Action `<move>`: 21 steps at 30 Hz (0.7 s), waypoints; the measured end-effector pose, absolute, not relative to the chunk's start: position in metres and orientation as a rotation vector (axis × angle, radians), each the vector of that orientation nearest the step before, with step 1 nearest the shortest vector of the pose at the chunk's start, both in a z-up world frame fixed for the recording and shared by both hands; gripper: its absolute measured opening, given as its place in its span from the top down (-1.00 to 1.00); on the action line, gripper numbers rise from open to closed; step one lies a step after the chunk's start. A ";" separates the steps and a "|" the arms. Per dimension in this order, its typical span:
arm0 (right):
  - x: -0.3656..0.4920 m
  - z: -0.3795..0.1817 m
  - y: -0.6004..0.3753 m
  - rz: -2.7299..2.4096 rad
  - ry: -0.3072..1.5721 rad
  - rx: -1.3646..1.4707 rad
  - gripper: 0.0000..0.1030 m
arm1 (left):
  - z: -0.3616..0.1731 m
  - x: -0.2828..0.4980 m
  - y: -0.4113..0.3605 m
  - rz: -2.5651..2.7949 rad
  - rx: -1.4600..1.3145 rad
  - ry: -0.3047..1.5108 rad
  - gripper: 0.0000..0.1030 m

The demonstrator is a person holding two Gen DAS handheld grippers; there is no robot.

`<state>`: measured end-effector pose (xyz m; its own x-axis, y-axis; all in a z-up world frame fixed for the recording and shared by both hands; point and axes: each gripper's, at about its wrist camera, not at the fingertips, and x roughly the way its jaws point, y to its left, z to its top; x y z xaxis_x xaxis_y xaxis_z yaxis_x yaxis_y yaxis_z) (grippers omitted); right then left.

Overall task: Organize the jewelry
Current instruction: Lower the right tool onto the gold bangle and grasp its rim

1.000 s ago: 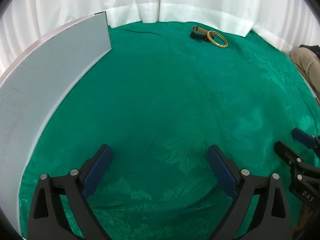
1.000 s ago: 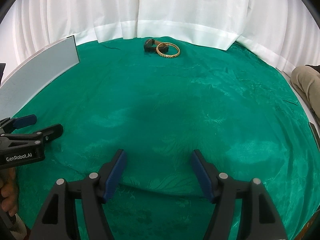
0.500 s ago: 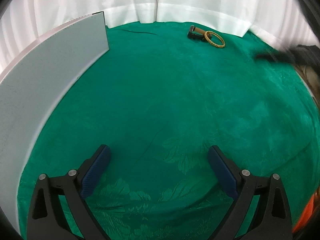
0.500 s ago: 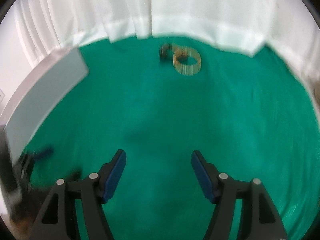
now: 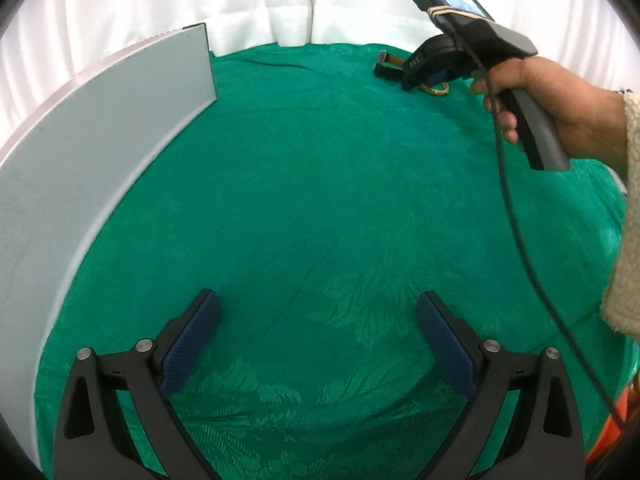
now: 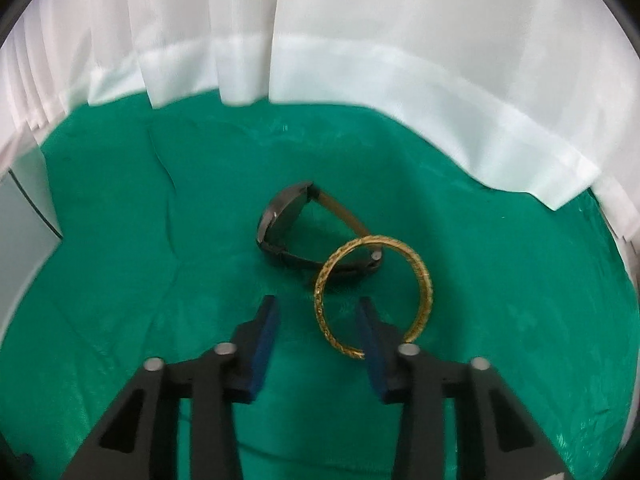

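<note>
While I watch through both wrist cameras, I read the scene as follows.

Surface: a green tablecloth (image 5: pixel 320 200) with a leaf pattern covers the table; white curtains (image 6: pixel 360 40) hang behind it.

Gold bangle: the gold bangle (image 6: pixel 424 280) lies on the cloth near the far edge, its far rim resting over the strap of a wristwatch.

Wristwatch: the wristwatch (image 6: pixel 284 216) lies tilted on its side, dark case to the left, tan strap running right toward the bangle, touching it.

Right gripper: the right gripper (image 6: pixel 318 344) points steeply down at the bangle. Its jaws are narrow and closing. The bangle's near-left arc sits between the blue pads (image 6: pixel 264 344), and the right pad crosses the ring's near rim. I cannot tell whether either pad presses on the metal.

Right hand: in the left wrist view, a hand (image 5: pixel 560 100) with a fleecy cream sleeve holds the right gripper's handle over the jewelry; a black cable hangs from it.

Left gripper: the left gripper (image 5: pixel 318 340) hangs low over bare cloth, well apart from the jewelry, jaws spread wide with nothing between them.

Panel: a pale grey panel (image 5: pixel 100 140) stands upright along the left side of the cloth.
</note>
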<state>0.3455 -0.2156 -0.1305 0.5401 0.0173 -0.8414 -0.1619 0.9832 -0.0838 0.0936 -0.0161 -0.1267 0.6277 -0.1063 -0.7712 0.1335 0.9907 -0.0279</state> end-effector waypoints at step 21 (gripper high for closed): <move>0.101 -0.098 -0.212 0.313 1.062 -0.376 0.88 | -0.127 0.097 -0.019 -0.140 0.038 0.884 -0.92</move>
<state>0.1006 -0.2121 -0.0979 0.4534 0.0687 -0.8886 -0.4247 0.8932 -0.1477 0.0968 -0.0187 -0.1268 0.6255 -0.1063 -0.7730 0.1375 0.9902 -0.0249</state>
